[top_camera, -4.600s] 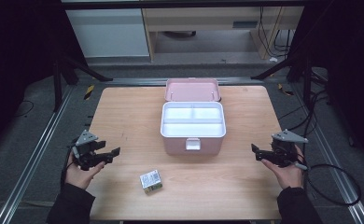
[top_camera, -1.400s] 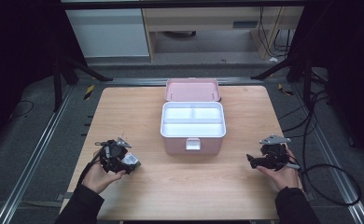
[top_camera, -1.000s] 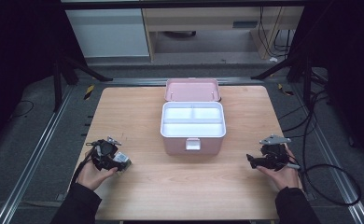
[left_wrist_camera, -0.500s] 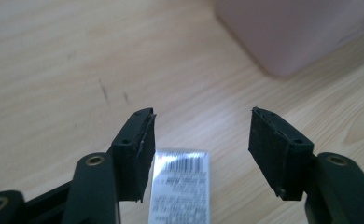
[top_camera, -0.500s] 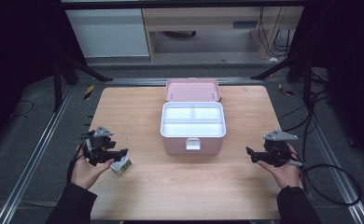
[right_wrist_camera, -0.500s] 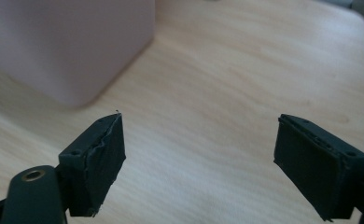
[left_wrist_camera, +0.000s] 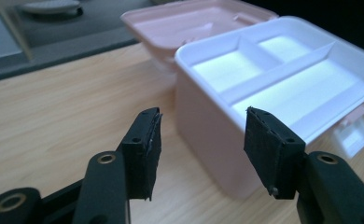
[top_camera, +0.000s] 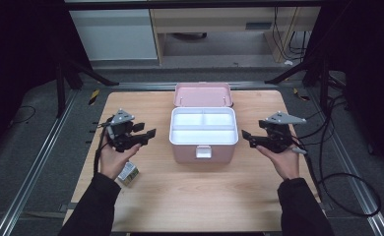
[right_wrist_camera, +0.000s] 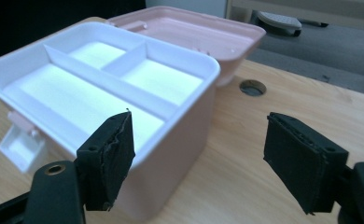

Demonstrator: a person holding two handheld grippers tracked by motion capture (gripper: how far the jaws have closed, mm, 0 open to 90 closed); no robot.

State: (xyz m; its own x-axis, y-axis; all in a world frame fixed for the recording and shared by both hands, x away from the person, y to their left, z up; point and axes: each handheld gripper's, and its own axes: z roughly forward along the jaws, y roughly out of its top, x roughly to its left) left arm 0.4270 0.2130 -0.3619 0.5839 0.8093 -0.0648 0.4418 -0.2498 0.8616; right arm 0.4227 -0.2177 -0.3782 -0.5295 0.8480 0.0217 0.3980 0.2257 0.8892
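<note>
Both jaws just closing a little, yet spread, empty: left gripper point(top_camera: 149, 135), right gripper point(top_camera: 246, 138), flanking pink box point(top_camera: 203, 147).

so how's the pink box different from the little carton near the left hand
The box is pink, much bigger, and stands open mid-table with a white divided tray; the carton is small, yellowish-green and white, closed, lying at the left hand's heel. Both sit on the table, outside either set of tongs.
</note>
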